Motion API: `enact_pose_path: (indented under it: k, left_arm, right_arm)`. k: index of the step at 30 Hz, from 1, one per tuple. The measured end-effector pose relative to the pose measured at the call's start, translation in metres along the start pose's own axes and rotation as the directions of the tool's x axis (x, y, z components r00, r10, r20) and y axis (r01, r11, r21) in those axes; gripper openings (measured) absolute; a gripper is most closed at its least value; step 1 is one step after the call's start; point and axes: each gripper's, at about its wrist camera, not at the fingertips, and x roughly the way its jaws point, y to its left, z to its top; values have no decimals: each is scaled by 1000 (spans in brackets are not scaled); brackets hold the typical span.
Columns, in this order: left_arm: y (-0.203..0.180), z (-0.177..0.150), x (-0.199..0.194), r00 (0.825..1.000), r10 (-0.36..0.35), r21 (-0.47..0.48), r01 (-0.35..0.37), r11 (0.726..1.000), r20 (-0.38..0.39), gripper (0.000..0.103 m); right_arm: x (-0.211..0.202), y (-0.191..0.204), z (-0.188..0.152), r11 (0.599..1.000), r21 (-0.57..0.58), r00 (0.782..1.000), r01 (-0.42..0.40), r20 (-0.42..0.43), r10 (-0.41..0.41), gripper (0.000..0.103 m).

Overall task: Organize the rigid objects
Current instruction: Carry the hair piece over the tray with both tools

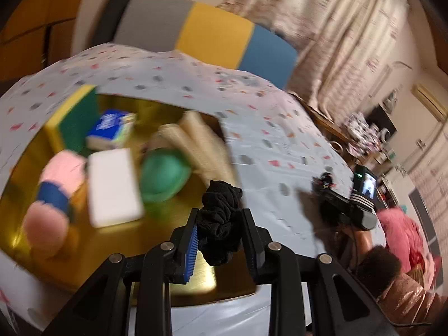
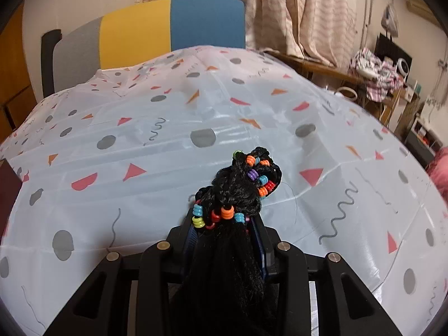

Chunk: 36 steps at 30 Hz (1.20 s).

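My left gripper (image 1: 221, 224) is shut on a black fabric scrunchie (image 1: 221, 218) and holds it above the near edge of a gold tray (image 1: 173, 212). The tray holds a white block (image 1: 113, 184), a green round object (image 1: 163, 175), a blue box (image 1: 112, 126), a green-and-yellow sponge (image 1: 74, 114), a pink roll (image 1: 60, 187) and beige pieces (image 1: 196, 140); all are blurred. My right gripper (image 2: 226, 224) is shut on a black braided hair piece with coloured beads (image 2: 240, 187) above the patterned tablecloth (image 2: 168, 140). It also appears in the left wrist view (image 1: 344, 204).
A grey, yellow and blue chair back (image 2: 168, 28) stands behind the table. Curtains (image 2: 294, 8) hang at the back. A cluttered side table (image 2: 375, 75) is at the far right. A person's arm (image 1: 392, 285) is at the right.
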Motion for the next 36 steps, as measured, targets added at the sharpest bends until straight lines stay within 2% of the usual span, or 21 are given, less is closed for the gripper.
enact_pose_path:
  k: [5,10,14,16,18,20,24,27,29,30,31,36]
  left_arm:
    - [31,-6,-7,999,40,-50,-40,998,-5,28]
    - [44,-9,-2,998,50,-54,-52,997,-35,29]
    - [47,-14,6,996,34,-51,-38,998,-85,36]
    - [43,-16,4,996,59,-31,-61,998,-71,46]
    - [43,-16,2,996,70,-25,-71,997,-62,47]
    - [44,-17,-3,996,76,-29,-78,997,-49,47]
    - [50,-18,-19,997,74,-48,-74,996,-1,47]
    - [57,-19,-32,997,66,-73,-63,995,38,47]
    - [64,-19,-41,996,61,-101,-54,993,64,47]
    - [67,-19,-46,995,67,-109,-59,992,75,47]
    - [70,-19,-50,993,79,-113,-69,991,85,47]
    - [79,-20,-66,987,105,-137,-89,987,119,47]
  right_arm:
    - [-17,5,0,999,-30,997,16,73,-13,36]
    - [-34,6,2,1000,-23,996,-11,93,13,36]
    - [-61,12,-2,994,27,990,-102,101,98,36]
    - [-78,20,-3,988,31,983,-150,115,145,36]
    - [-94,31,-5,978,25,971,-207,128,202,36]
    - [-111,44,-7,961,22,954,-274,131,269,36]
    - [-137,72,-11,913,12,907,-407,119,403,36]
    - [-153,99,-16,872,-19,867,-488,99,488,36]
    - [-163,122,-20,835,-62,832,-547,70,550,36]
    - [-165,128,-21,822,-78,820,-564,57,569,36]
    - [-170,142,-23,797,-110,799,-594,37,601,36]
    - [-186,193,-28,721,-243,746,-649,-19,665,36]
